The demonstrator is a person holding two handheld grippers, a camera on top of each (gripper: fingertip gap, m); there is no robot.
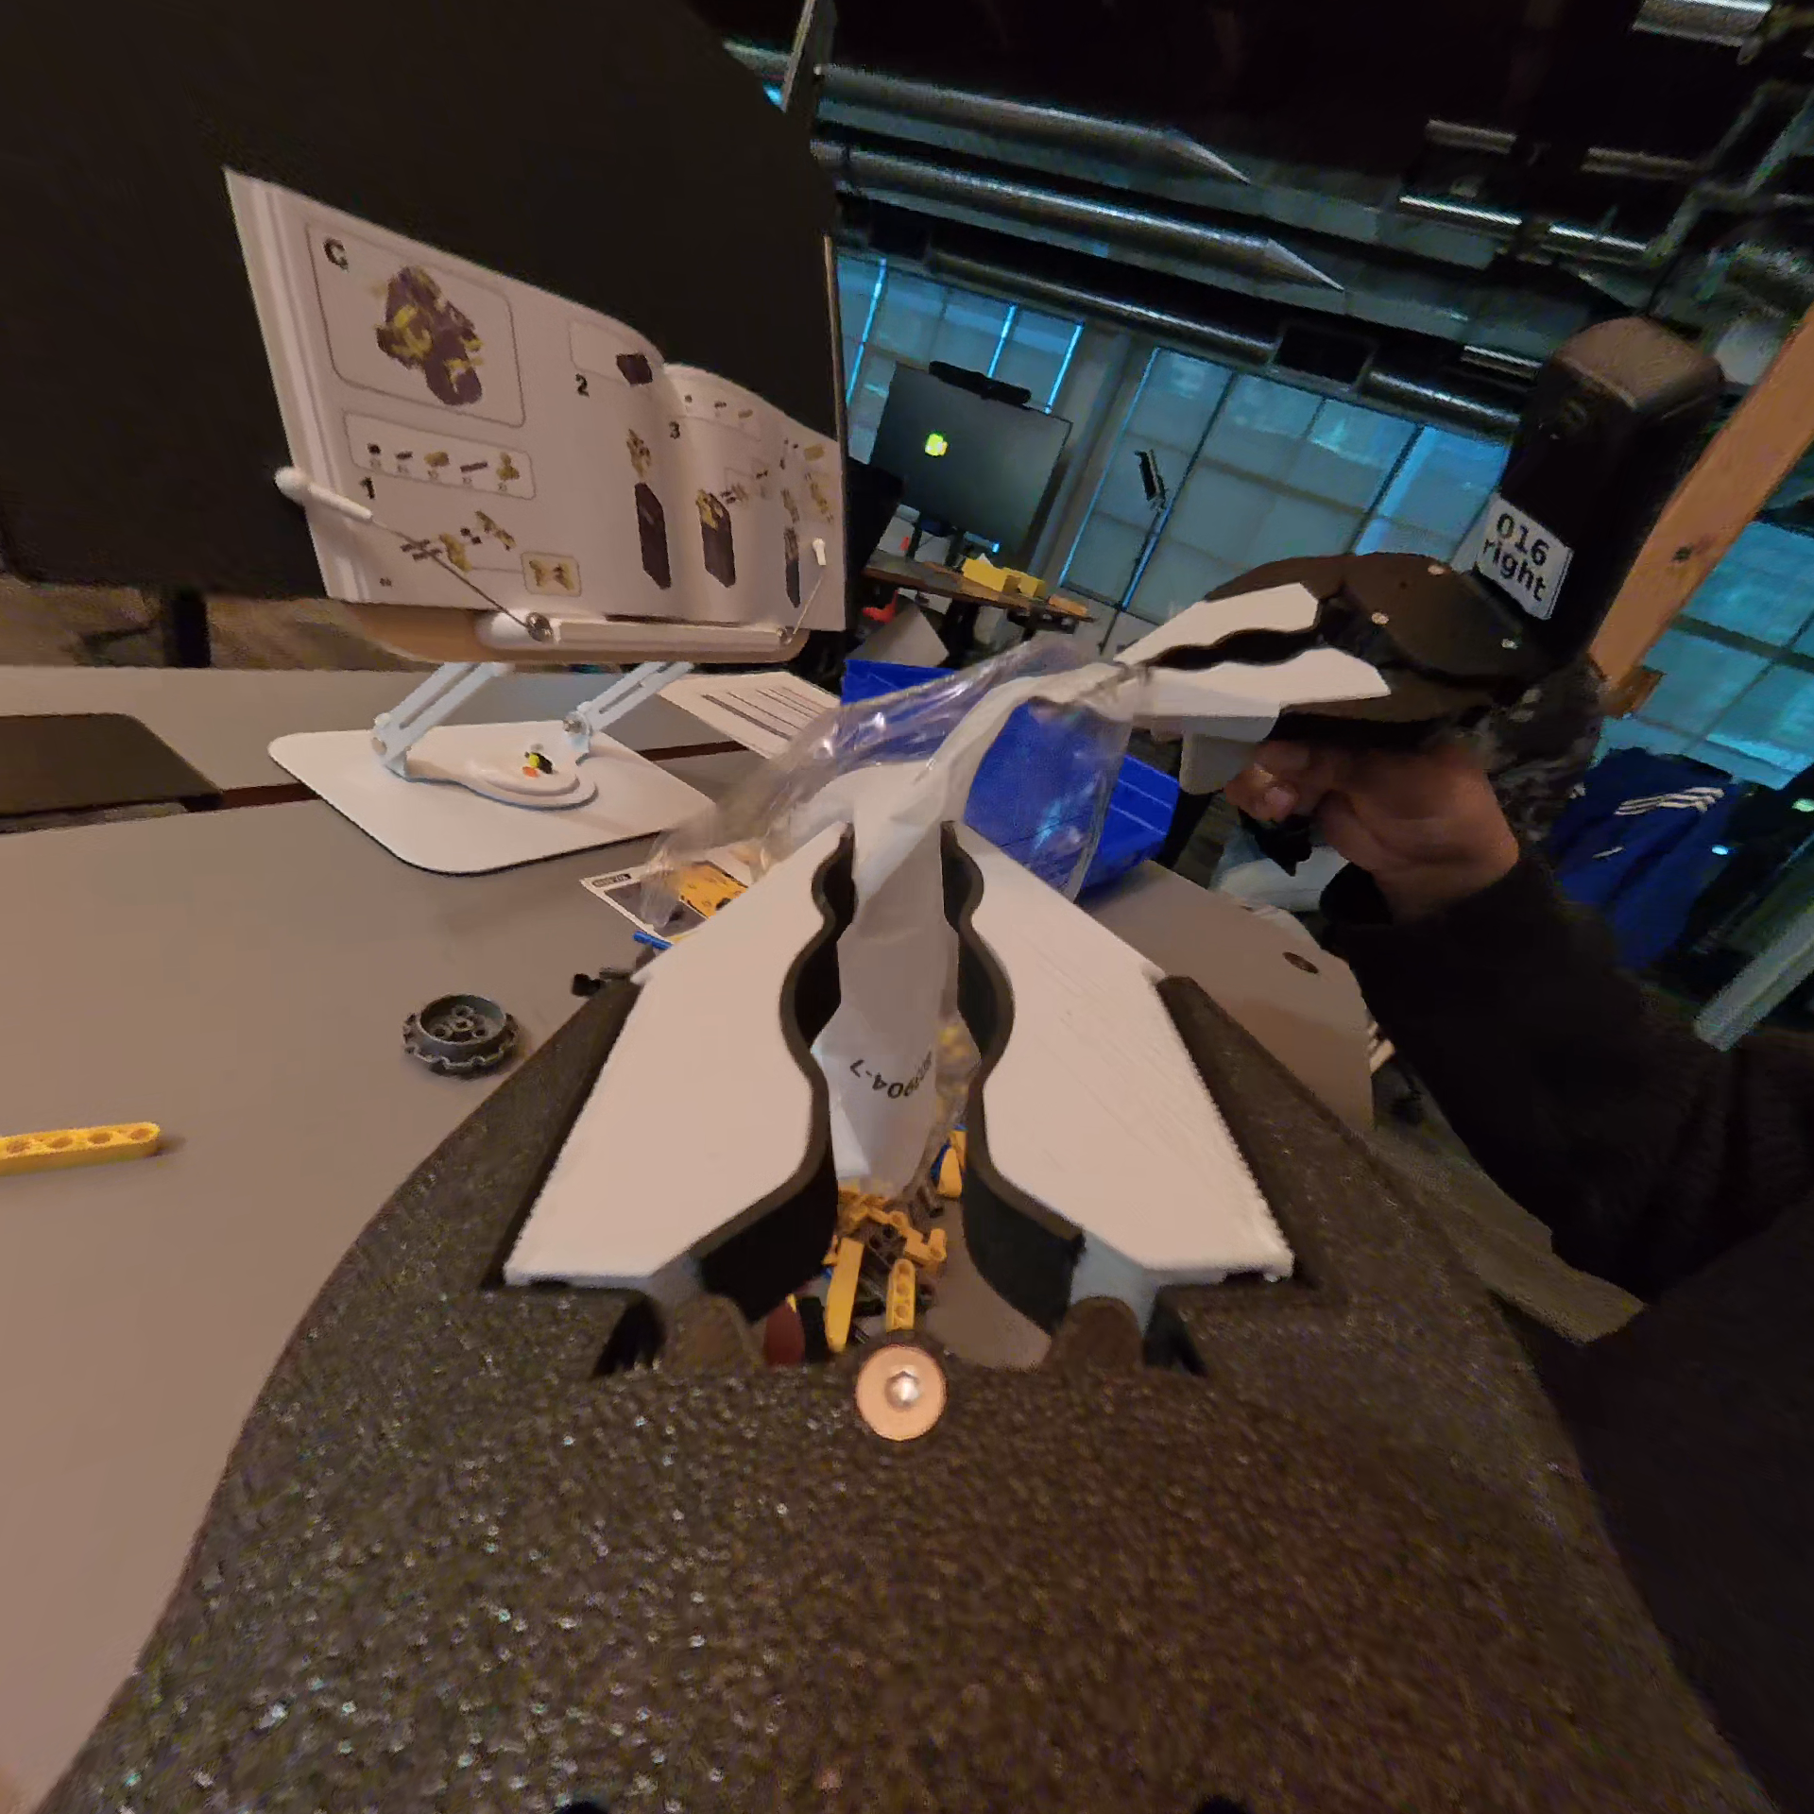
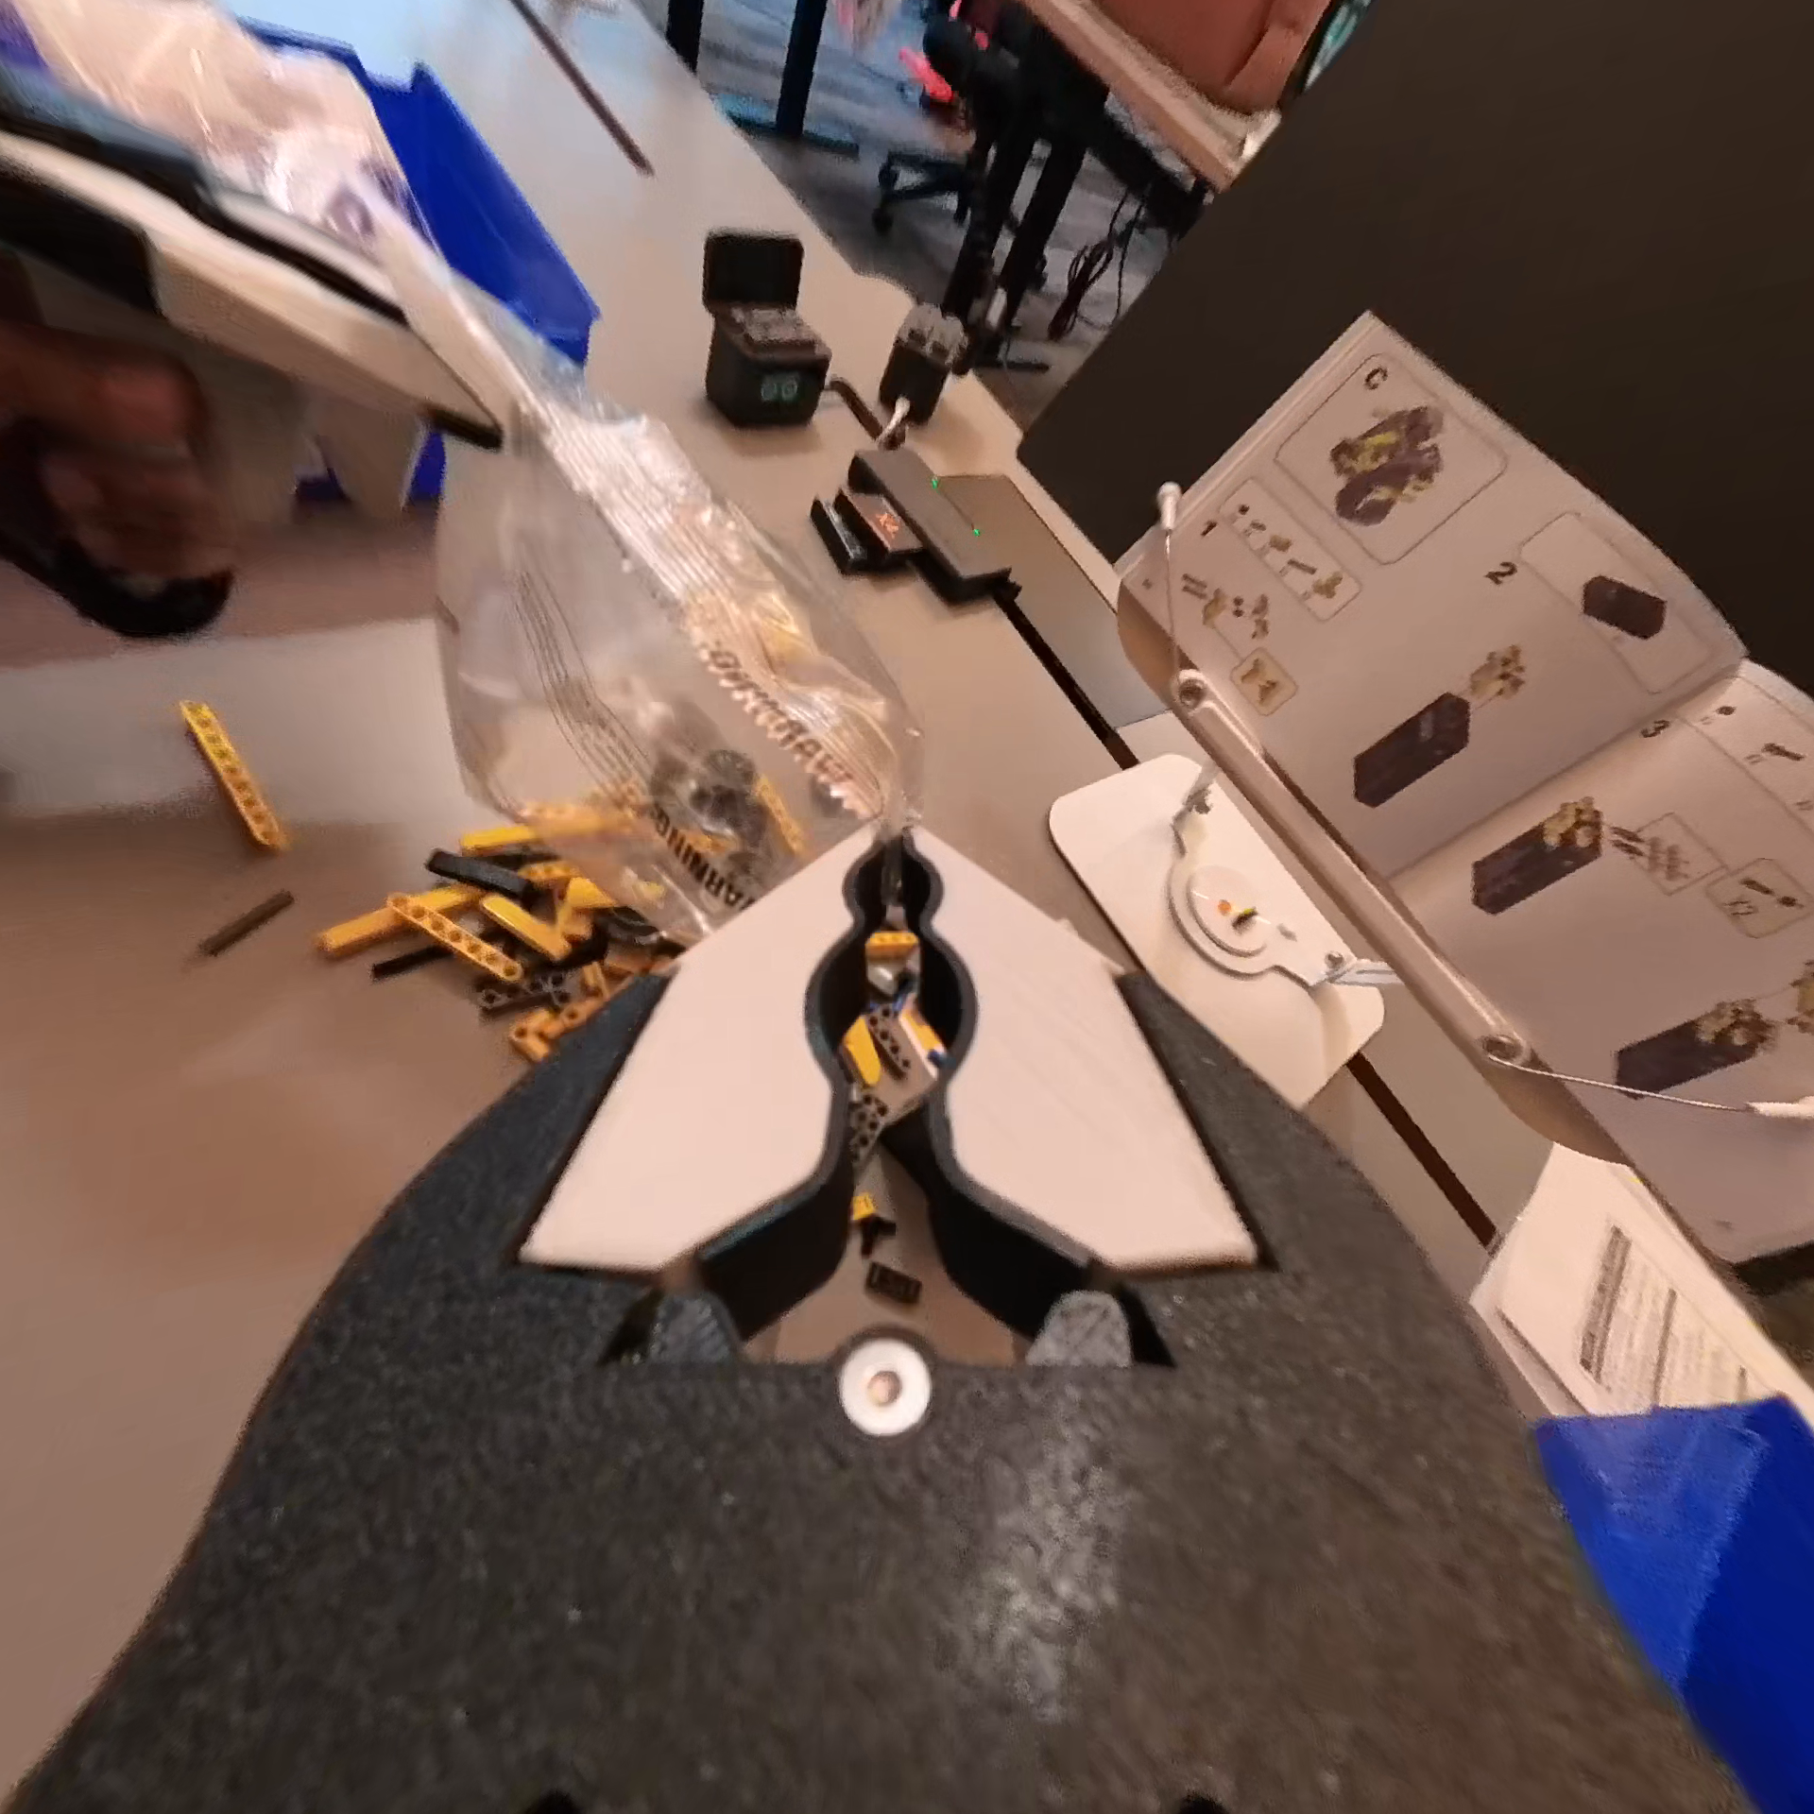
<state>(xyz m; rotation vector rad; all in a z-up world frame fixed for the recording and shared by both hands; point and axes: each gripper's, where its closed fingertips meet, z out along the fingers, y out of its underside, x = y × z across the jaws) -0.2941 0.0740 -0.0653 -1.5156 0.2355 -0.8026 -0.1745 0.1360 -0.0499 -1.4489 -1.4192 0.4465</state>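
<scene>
A clear plastic bag (image 1: 888, 991) of small yellow and black building pieces hangs between both grippers above the grey table (image 1: 245, 982). My left gripper (image 1: 898, 834) is shut on one end of the bag, at its white label. My right gripper (image 2: 888, 844) is shut on a corner of the bag (image 2: 638, 638). It shows in the left wrist view (image 1: 1129, 672) at the upper right, held by a hand. The left gripper (image 2: 471, 412) shows at the upper left of the right wrist view. A pile of loose pieces (image 2: 510, 933) lies on the table under the bag.
An open instruction booklet (image 1: 550, 442) rests on a white stand (image 1: 491, 785) behind. A yellow beam (image 1: 79, 1144), a dark gear wheel (image 1: 459, 1033) and a black axle (image 2: 245, 923) lie loose. A blue bin (image 1: 1040, 785) and small black electronics (image 2: 766, 334) stand further back. About 15 cm separates my left fingertips from my right.
</scene>
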